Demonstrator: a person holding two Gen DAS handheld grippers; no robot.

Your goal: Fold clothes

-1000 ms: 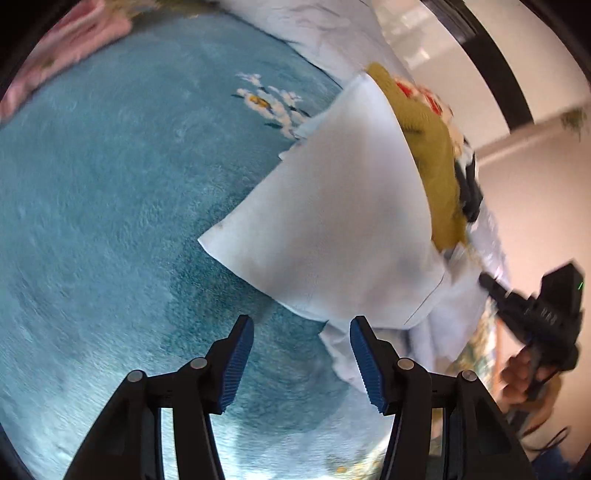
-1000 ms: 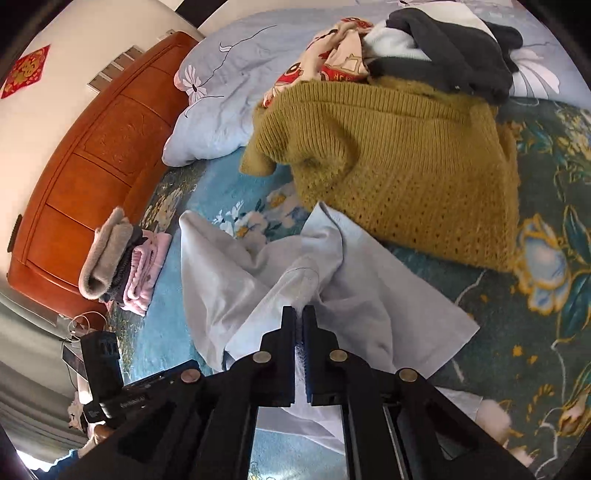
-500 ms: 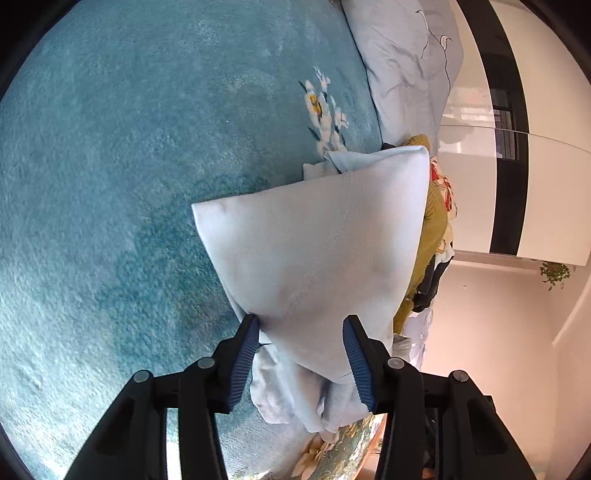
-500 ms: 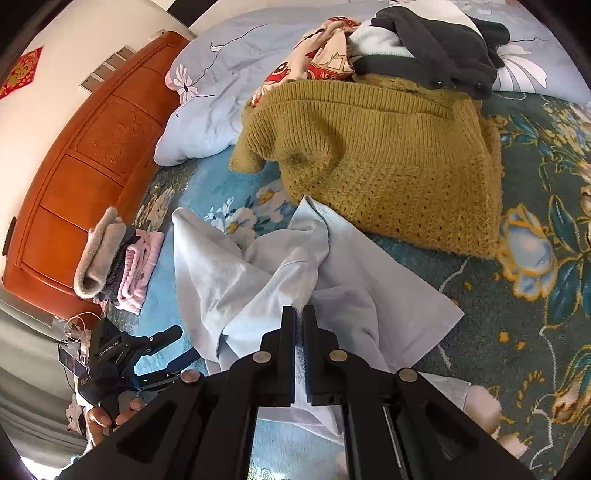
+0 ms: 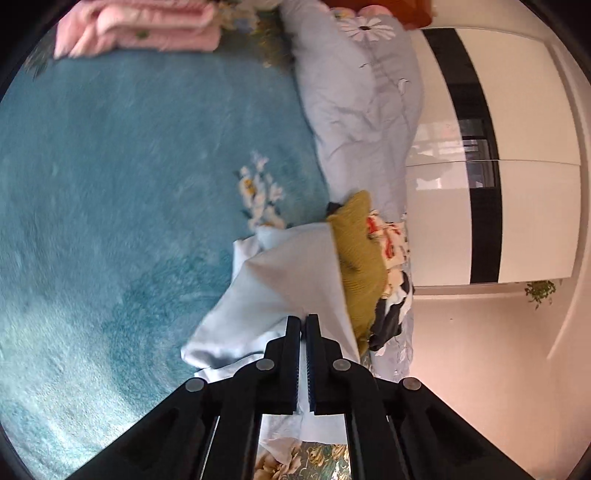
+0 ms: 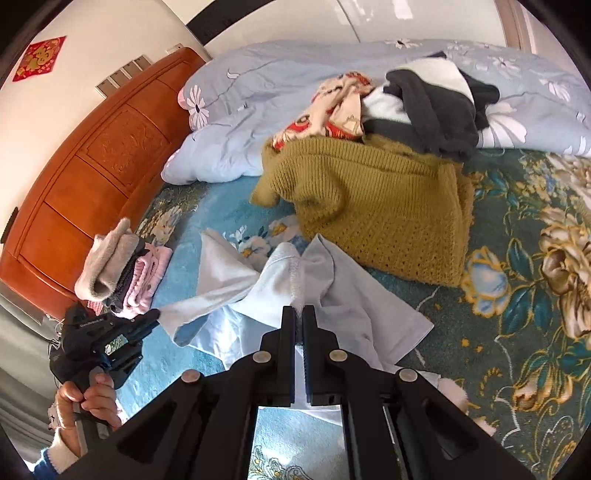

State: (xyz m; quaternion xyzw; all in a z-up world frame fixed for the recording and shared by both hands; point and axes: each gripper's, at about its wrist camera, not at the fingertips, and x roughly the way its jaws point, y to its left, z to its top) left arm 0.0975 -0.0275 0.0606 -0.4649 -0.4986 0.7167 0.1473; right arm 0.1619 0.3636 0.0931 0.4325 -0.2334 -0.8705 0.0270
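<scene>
Jaws of both the left gripper [image 5: 303,321] and right gripper [image 6: 298,312] clamp the pale-blue garment [image 6: 343,295].

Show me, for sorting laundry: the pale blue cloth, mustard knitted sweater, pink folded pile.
pale blue cloth [image 5: 284,288], left wrist view, flat middle.
mustard knitted sweater [image 6: 384,206], right wrist view, body.
pink folded pile [image 5: 147,29], left wrist view, top fold.

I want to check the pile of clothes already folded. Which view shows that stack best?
The right wrist view: the folded stack sits whole by the wooden headboard, grey piece on top, dark and pink layers beneath. The left wrist view catches only its pink layers, blurred at the top edge of the picture.
</scene>
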